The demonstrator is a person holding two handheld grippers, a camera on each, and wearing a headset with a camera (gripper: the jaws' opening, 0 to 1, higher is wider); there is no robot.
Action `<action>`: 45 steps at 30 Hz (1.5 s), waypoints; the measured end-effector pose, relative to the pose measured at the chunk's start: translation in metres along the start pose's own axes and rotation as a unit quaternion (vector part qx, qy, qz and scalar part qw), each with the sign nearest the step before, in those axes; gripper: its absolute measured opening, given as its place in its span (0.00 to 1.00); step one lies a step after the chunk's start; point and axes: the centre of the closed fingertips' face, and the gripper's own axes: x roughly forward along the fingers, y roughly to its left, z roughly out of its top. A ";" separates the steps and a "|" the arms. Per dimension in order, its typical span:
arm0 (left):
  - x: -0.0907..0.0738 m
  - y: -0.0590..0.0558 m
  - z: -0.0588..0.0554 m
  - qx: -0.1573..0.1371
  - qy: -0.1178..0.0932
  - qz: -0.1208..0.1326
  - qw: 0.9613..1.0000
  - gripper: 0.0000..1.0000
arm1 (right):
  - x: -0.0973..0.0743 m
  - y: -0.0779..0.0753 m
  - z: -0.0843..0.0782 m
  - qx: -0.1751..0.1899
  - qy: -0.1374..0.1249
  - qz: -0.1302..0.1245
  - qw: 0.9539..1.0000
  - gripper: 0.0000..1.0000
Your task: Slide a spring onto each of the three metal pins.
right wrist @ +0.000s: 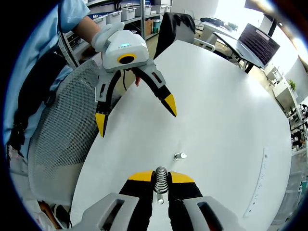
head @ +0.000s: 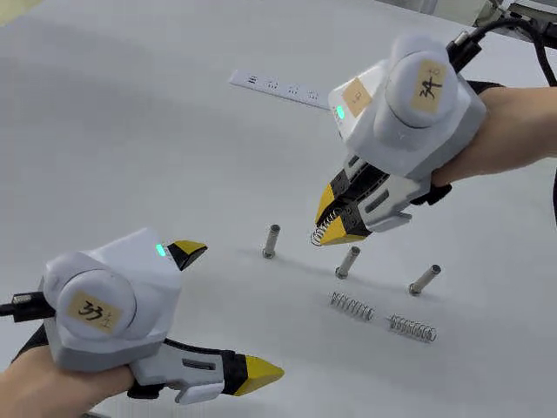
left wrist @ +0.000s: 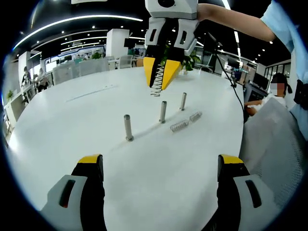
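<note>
Your right gripper point(head: 335, 228) was pinched narrow on one spring point(head: 322, 231), held between the yellow tips with its lower coils sticking out below them. It hung above the white table point(head: 130, 157), near the pins, and in the head view sat between the left-hand pin point(head: 271, 241) and the middle pin point(head: 348, 261), touching neither. The right-hand pin point(head: 425, 279) stood apart, further along the same row. All three pins were upright and bare. Two loose springs lay flat on the table just beside the middle and right-hand pins, the nearer spring point(head: 352, 306) and the farther spring point(head: 412, 328), almost end to end. Your left gripper point(head: 231, 312) was spread wide and held nothing, low over the table and well apart from the pins. A white power strip point(head: 278, 87) lay further back on the table.
</note>
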 end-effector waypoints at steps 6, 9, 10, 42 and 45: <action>0.002 0.001 -0.001 0.001 0.001 -0.002 1.000 0.98 | 0.006 -0.015 0.004 -0.015 0.008 -0.001 1.000 0.07; 0.003 0.002 -0.001 0.001 0.000 -0.004 1.000 0.98 | 0.009 -0.017 0.005 -0.020 0.014 0.003 1.000 0.07; 0.004 0.002 0.000 0.001 0.000 -0.004 1.000 0.97 | 0.010 -0.018 0.006 -0.022 0.015 0.004 1.000 0.07; 0.004 0.009 -0.011 -0.022 -0.004 -0.006 1.000 0.95 | 0.041 -0.032 0.014 -0.051 0.044 0.021 0.997 0.07; 0.004 0.009 -0.012 -0.023 -0.004 -0.006 1.000 0.95 | 0.042 -0.032 0.012 -0.054 0.049 0.022 0.997 0.07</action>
